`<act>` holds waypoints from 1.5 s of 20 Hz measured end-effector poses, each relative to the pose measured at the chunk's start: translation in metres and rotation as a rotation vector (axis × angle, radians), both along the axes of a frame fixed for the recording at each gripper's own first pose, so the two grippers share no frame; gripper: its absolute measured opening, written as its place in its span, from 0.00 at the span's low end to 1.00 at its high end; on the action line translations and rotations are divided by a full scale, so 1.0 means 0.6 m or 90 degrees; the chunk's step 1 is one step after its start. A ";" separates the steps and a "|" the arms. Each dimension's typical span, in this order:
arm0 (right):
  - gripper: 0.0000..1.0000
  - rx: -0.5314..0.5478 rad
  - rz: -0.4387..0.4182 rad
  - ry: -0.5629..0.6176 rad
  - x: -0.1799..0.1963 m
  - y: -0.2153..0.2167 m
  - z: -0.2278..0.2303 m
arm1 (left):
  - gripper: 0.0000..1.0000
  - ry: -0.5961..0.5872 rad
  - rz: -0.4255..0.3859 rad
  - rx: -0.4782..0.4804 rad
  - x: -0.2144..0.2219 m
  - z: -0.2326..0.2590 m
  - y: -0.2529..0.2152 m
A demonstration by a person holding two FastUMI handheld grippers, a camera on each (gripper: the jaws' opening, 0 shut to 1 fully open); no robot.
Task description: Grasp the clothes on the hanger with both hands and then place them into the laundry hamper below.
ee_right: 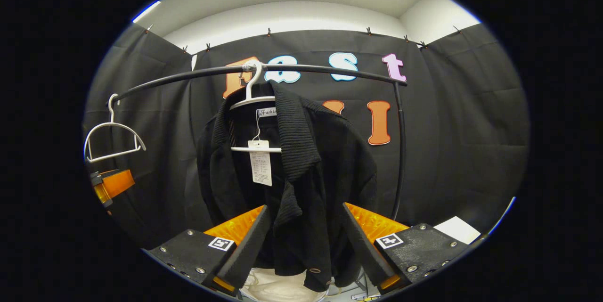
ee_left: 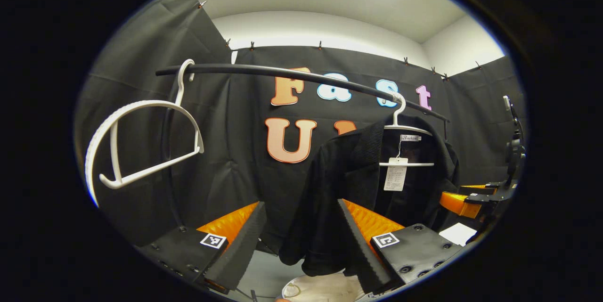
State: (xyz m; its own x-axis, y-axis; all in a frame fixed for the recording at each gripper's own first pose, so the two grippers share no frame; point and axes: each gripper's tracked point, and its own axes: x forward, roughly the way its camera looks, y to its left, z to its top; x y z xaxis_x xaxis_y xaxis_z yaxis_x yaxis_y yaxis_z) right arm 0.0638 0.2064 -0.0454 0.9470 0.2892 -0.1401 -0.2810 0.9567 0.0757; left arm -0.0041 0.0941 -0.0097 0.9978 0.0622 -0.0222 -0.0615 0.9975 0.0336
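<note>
A black knitted jacket [ee_left: 348, 184] [ee_right: 311, 170] hangs on a white hanger [ee_left: 406, 127] [ee_right: 252, 99] from a black rail [ee_left: 301, 75] [ee_right: 325, 69]. A paper tag [ee_left: 395, 175] [ee_right: 260, 167] dangles at its collar. My left gripper [ee_left: 300, 208] is open, and the jacket's left edge hangs between its spread fingers. My right gripper [ee_right: 305, 210] is open too, with the jacket's front between its fingers. Each gripper also shows at the edge of the other's view, the right gripper [ee_left: 471, 200] and the left gripper [ee_right: 110, 183]. Below the jacket, the pale laundry hamper [ee_left: 320, 289] [ee_right: 273, 285] peeks out.
An empty white hanger [ee_left: 141, 146] [ee_right: 113, 139] hangs at the rail's left end. The rail's upright post [ee_right: 399, 151] stands right of the jacket. Black cloth walls close in the booth behind and at both sides.
</note>
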 end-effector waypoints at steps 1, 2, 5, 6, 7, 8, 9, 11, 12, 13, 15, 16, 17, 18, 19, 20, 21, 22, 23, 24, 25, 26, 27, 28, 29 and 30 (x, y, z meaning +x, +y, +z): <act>0.94 -0.001 -0.001 0.003 0.010 0.006 -0.004 | 0.96 0.002 -0.004 -0.001 0.004 -0.002 0.001; 0.94 -0.003 -0.002 0.006 0.017 0.009 -0.010 | 0.96 0.003 -0.008 -0.003 0.008 -0.004 0.002; 0.93 0.003 -0.005 0.022 0.043 0.017 -0.029 | 0.96 0.007 -0.019 -0.008 0.017 -0.014 0.007; 0.93 0.007 -0.005 0.028 0.050 0.021 -0.035 | 0.93 0.009 -0.022 -0.010 0.020 -0.016 0.007; 0.93 0.011 -0.006 0.034 0.058 0.023 -0.043 | 0.93 0.010 -0.025 -0.012 0.022 -0.020 0.007; 0.96 0.017 -0.006 0.040 0.067 0.025 -0.050 | 0.97 0.009 -0.028 -0.014 0.025 -0.022 0.008; 0.92 0.023 -0.008 0.050 0.074 0.028 -0.057 | 0.97 0.010 -0.030 -0.016 0.031 -0.026 0.009; 0.94 0.040 -0.005 0.071 0.083 0.030 -0.068 | 0.96 0.019 -0.034 -0.019 0.039 -0.035 0.007; 0.94 0.050 -0.002 0.082 0.089 0.036 -0.073 | 0.96 0.024 -0.039 -0.021 0.044 -0.038 0.002; 0.99 0.058 -0.003 0.093 0.095 0.037 -0.077 | 0.96 0.027 -0.044 -0.023 0.048 -0.040 -0.001; 0.89 0.068 -0.004 0.103 0.100 0.032 -0.084 | 0.97 0.028 -0.052 -0.021 0.059 -0.044 -0.010; 0.81 0.070 -0.007 0.106 0.102 0.027 -0.084 | 0.96 0.027 -0.055 -0.020 0.066 -0.045 -0.015; 0.77 0.072 -0.008 0.109 0.106 0.025 -0.085 | 0.96 0.027 -0.057 -0.019 0.071 -0.047 -0.021; 0.70 0.073 -0.007 0.111 0.106 0.021 -0.085 | 0.97 0.026 -0.059 -0.020 0.079 -0.047 -0.028; 0.65 0.075 -0.007 0.113 0.107 0.018 -0.083 | 0.97 0.025 -0.063 -0.023 0.086 -0.047 -0.038; 0.58 0.078 -0.005 0.115 0.107 0.014 -0.084 | 0.97 0.024 -0.066 -0.025 0.094 -0.049 -0.048; 0.54 0.081 -0.004 0.116 0.107 0.010 -0.083 | 0.97 0.025 -0.069 -0.026 0.103 -0.051 -0.059; 0.47 0.083 -0.005 0.119 0.108 0.004 -0.083 | 0.96 0.026 -0.074 -0.027 0.112 -0.054 -0.070; 0.36 0.086 -0.007 0.122 0.108 -0.001 -0.084 | 0.96 0.030 -0.082 -0.029 0.121 -0.059 -0.082; 0.39 0.088 -0.006 0.123 0.108 -0.003 -0.083 | 0.94 0.034 -0.090 -0.031 0.130 -0.061 -0.095; 0.34 0.090 -0.004 0.124 0.106 -0.006 -0.080 | 1.00 0.035 -0.097 -0.031 0.137 -0.061 -0.107; 0.27 0.091 -0.001 0.122 0.105 -0.008 -0.078 | 0.93 0.033 -0.104 -0.029 0.145 -0.061 -0.119; 0.17 0.090 0.005 0.121 0.103 -0.010 -0.077 | 0.93 0.033 -0.113 -0.023 0.154 -0.064 -0.132; 0.20 0.087 0.012 0.121 0.101 -0.008 -0.075 | 0.93 0.034 -0.119 -0.018 0.164 -0.068 -0.144; 0.18 0.086 0.021 0.122 0.099 -0.006 -0.075 | 0.96 0.037 -0.123 -0.013 0.174 -0.072 -0.155; 0.17 0.084 0.026 0.124 0.095 -0.006 -0.076 | 0.93 0.035 -0.127 -0.010 0.184 -0.073 -0.166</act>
